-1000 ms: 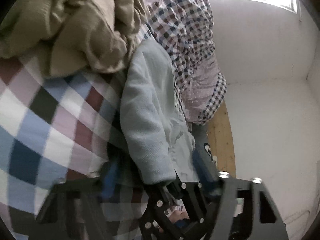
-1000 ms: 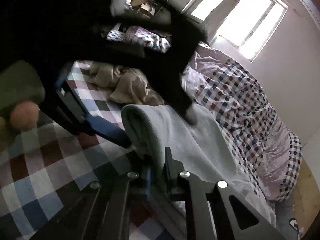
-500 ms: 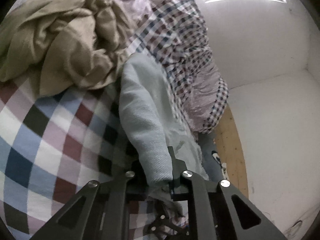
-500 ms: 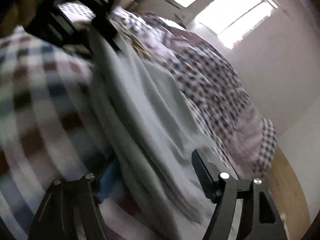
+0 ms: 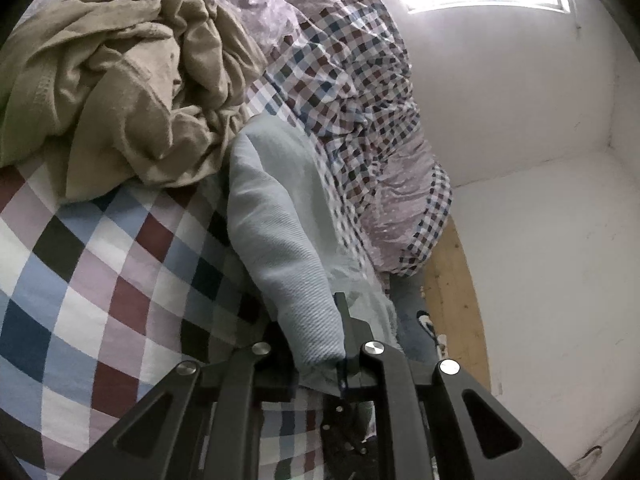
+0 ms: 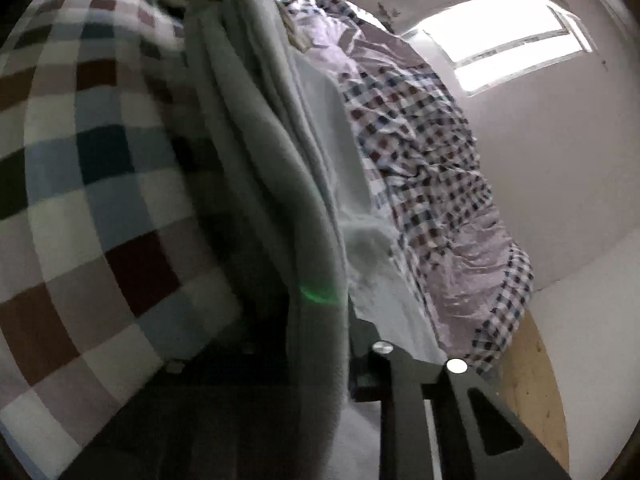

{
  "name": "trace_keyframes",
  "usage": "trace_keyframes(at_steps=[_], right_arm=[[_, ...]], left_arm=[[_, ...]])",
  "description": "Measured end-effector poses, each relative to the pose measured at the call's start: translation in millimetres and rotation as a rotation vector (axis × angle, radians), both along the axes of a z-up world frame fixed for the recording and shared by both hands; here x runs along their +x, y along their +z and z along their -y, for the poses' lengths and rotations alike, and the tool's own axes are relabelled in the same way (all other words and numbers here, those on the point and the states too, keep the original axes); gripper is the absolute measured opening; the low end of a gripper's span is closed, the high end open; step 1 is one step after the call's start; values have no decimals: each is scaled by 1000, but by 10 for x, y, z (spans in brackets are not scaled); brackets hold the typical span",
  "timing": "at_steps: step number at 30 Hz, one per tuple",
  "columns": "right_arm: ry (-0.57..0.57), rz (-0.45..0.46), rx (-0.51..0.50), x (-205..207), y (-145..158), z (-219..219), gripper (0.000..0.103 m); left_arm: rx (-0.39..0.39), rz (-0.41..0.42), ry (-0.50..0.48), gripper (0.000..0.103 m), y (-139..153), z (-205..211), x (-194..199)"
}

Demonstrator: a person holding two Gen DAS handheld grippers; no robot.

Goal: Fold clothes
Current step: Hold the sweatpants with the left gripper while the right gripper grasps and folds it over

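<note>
A pale blue knitted garment (image 5: 276,216) lies lengthwise on the big-checked bedsheet (image 5: 80,264). My left gripper (image 5: 316,336) is shut on its near end, the cloth bunched between the black fingers. In the right wrist view the same garment (image 6: 260,140) hangs in long folds towards the camera. A thick fold runs between the fingers of my right gripper (image 6: 320,344), whose jaws are closing and pinch it. The right gripper's left finger is lost in shadow.
A crumpled beige garment (image 5: 120,80) is heaped on the sheet beyond the blue one. A rumpled small-checked duvet (image 5: 360,100) lies along the bed's right side. Past the bed edge are wooden floor (image 5: 452,292), a shoe (image 5: 428,324) and white walls.
The left gripper closed on the garment's end and has held still since. The right gripper let go of its earlier pinch, opened wide, slid along the garment and closed on a fold nearer the bed edge.
</note>
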State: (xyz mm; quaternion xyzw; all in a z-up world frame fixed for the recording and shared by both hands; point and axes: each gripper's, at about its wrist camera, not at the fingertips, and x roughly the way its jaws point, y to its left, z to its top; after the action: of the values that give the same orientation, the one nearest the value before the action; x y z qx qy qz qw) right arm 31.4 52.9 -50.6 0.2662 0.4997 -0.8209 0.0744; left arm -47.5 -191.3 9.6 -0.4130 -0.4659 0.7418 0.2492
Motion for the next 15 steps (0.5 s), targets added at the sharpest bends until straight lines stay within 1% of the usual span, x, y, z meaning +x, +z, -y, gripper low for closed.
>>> trace_keyframes(at_steps=[2, 5, 8, 12, 15], right_arm=[[6, 14, -13, 42, 69, -7, 15], [20, -3, -23, 181, 198, -7, 13], [17, -10, -56, 297, 326, -26, 13], [12, -25, -112, 578, 469, -53, 13], [12, -26, -142, 831, 514, -49, 13]], left_arm=[[4, -5, 3, 12, 19, 23, 12], [-9, -30, 2, 12, 110, 39, 56], [-40, -59, -10, 12, 255, 37, 197], [-97, -104, -21, 12, 463, 35, 538], [-145, -122, -19, 11, 588, 37, 882]])
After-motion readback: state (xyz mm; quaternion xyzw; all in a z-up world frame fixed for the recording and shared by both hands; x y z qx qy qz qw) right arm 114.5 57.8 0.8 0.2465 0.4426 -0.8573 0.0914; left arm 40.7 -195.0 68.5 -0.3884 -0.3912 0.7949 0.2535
